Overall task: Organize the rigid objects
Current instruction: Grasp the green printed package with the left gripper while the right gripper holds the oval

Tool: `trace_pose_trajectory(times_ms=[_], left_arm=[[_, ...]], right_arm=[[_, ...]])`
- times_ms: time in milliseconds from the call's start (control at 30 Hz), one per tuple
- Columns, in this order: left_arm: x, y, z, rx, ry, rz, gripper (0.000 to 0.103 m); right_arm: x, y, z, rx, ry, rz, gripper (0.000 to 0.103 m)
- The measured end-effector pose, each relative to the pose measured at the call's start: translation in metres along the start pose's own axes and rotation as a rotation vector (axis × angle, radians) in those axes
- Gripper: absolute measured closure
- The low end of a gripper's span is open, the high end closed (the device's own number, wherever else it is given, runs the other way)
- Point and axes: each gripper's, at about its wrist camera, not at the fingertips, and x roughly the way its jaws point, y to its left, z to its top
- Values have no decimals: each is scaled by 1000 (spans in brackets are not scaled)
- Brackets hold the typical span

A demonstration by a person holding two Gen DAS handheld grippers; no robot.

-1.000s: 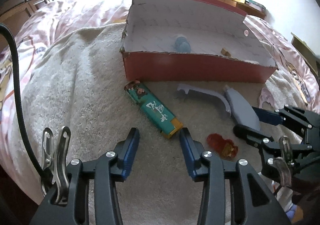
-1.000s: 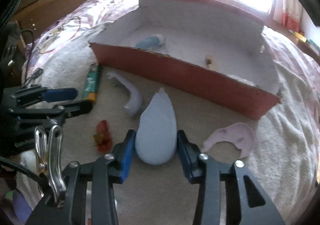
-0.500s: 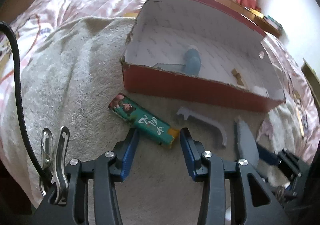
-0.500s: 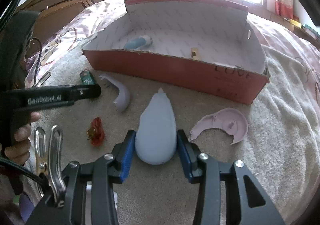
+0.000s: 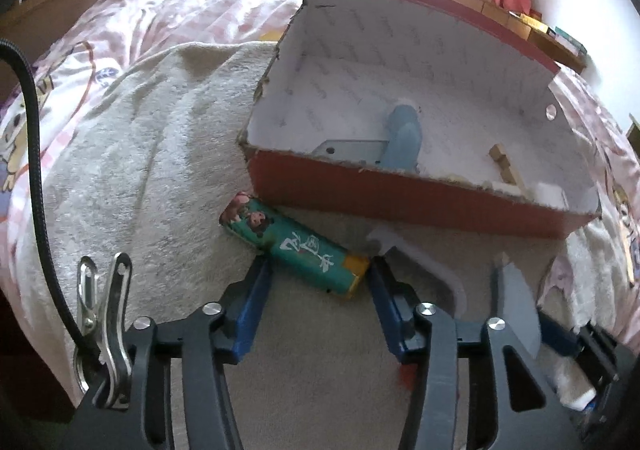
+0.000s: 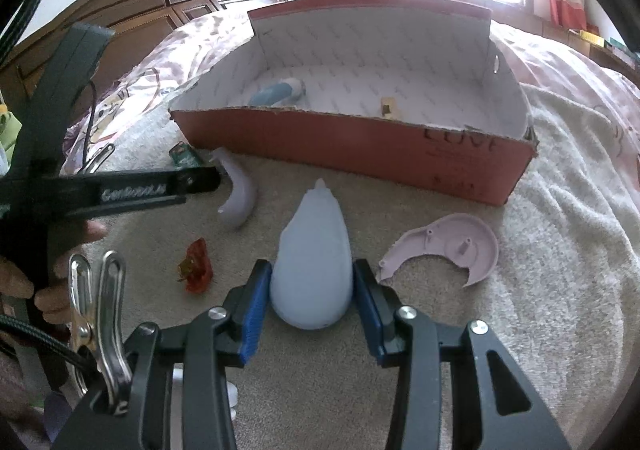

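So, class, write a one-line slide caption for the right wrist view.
Right gripper closes on a pale blue teardrop shell lying on the towel before the red box.

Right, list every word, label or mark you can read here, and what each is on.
"GenRobot.AI", blurred but legible: white lettering on the black left gripper.
Handwriting like "LOVE" on the red cardboard box: top cut off, uncertain.
White brush characters on the green rectangular packet: too stylised to read.
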Motion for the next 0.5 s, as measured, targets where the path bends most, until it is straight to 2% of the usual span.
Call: trace_pose_trajectory(times_ms=[167, 300, 400, 500], left_arm=[[-10, 12, -15, 39, 11, 34, 54], [-20, 27, -21, 10, 30, -40, 54], [-29, 30, -20, -14, 10, -96, 54], [-31, 23, -13, -5, -17, -87, 54]], right_arm=[[0, -3, 0, 8, -2, 11, 60], [1, -3, 0, 9, -3, 12, 60], [1, -3, 0, 9, -3, 12, 60], [1, -3, 0, 8, -4, 10, 60]])
